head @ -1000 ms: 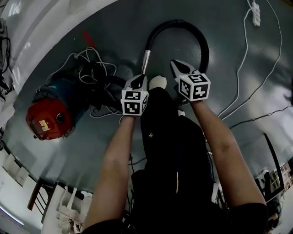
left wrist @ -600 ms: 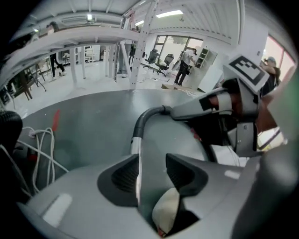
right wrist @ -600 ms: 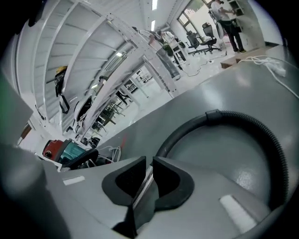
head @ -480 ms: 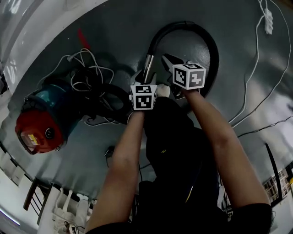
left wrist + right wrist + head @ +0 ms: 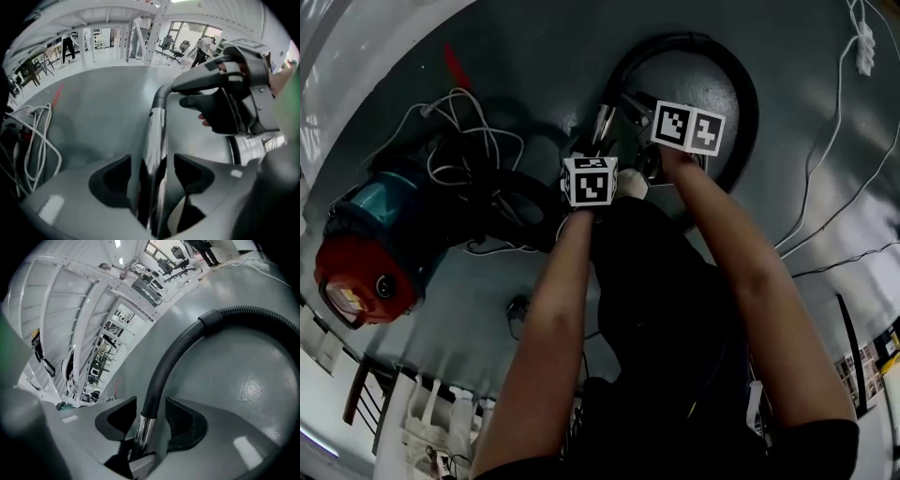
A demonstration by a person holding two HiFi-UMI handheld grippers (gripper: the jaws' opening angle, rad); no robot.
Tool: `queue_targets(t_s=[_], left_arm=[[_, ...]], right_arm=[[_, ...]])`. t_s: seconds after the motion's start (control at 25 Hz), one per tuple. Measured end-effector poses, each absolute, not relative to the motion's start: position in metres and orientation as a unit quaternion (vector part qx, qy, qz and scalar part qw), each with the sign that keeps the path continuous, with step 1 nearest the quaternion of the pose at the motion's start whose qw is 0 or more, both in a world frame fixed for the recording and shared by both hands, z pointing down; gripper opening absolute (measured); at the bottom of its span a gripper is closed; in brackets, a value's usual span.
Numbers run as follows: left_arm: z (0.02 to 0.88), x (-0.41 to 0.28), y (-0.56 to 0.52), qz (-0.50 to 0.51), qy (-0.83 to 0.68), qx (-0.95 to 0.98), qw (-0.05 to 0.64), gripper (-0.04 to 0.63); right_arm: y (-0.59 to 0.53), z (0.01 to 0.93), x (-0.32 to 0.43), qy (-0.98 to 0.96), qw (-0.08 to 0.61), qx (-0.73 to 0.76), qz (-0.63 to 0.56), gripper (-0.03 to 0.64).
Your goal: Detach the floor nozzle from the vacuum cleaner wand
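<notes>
The chrome wand (image 5: 604,122) rises from behind my dark trouser leg and joins the black hose (image 5: 741,89), which loops across the grey floor. My left gripper (image 5: 596,145) is open; its jaws have just been opening, and the wand (image 5: 152,150) runs between its pads without touching either. My right gripper (image 5: 630,105) sits just above it, also open and just been opening. The joint of the hose cuff (image 5: 152,394) and the chrome tube (image 5: 142,434) stands between its pads with gaps on both sides. I cannot make out the floor nozzle; my leg hides the wand's lower end.
The red and teal vacuum body (image 5: 361,253) lies at the left, with tangled white cable (image 5: 459,141) and black cord beside it. A white power strip (image 5: 862,37) and thin cords trail at the right. A red mark (image 5: 455,66) is on the floor.
Both grippers have dropped toward the wand and their jaws have spread from shut to open around it. The right gripper has rolled. The vacuum body sits lower left in view.
</notes>
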State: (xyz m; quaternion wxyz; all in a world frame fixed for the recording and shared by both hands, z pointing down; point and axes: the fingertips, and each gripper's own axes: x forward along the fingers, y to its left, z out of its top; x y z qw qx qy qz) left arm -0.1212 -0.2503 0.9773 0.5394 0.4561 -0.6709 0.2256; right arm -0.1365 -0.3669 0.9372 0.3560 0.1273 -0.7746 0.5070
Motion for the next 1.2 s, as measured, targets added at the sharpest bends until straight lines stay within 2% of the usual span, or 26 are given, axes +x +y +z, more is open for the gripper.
queue_targets(t_s=[0.04, 0.12, 0.16, 0.28, 0.44, 0.56, 0.64, 0.76, 0.92, 1.2], left_arm=[[0.981, -0.125, -0.249, 0.228, -0.669, 0.455, 0.542, 0.286], [0.983, -0.124, -0.25, 0.232, -0.656, 0.471, 0.542, 0.23], [0.982, -0.121, -0.252, 0.236, -0.649, 0.485, 0.537, 0.174], [0.978, -0.113, -0.257, 0.245, -0.634, 0.513, 0.525, 0.172], [0.959, -0.101, -0.259, 0.256, -0.633, 0.526, 0.508, 0.17], [0.94, -0.091, -0.258, 0.262, -0.633, 0.531, 0.498, 0.17], [0.93, -0.081, -0.253, 0.271, -0.625, 0.534, 0.501, 0.17], [0.918, -0.07, -0.245, 0.28, -0.625, 0.531, 0.499, 0.17], [0.91, -0.062, -0.239, 0.275, -0.62, 0.536, 0.504, 0.17], [0.899, -0.059, -0.234, 0.247, -0.621, 0.553, 0.498, 0.169]], right_arm=[[-0.364, 0.94, -0.137, -0.773, 0.359, 0.122, 0.508, 0.185], [-0.36, 0.945, -0.138, -0.77, 0.362, 0.117, 0.512, 0.19], [-0.358, 0.946, -0.139, -0.769, 0.361, 0.115, 0.514, 0.192], [-0.352, 0.946, -0.142, -0.767, 0.359, 0.109, 0.52, 0.21], [-0.349, 0.942, -0.137, -0.752, 0.373, 0.106, 0.532, 0.27], [-0.353, 0.933, -0.132, -0.745, 0.375, 0.11, 0.541, 0.282], [-0.358, 0.922, -0.132, -0.75, 0.366, 0.114, 0.539, 0.278], [-0.362, 0.908, -0.13, -0.752, 0.366, 0.117, 0.536, 0.184], [-0.357, 0.898, -0.122, -0.735, 0.349, 0.124, 0.568, 0.161], [-0.352, 0.889, -0.119, -0.722, 0.363, 0.128, 0.575, 0.158]])
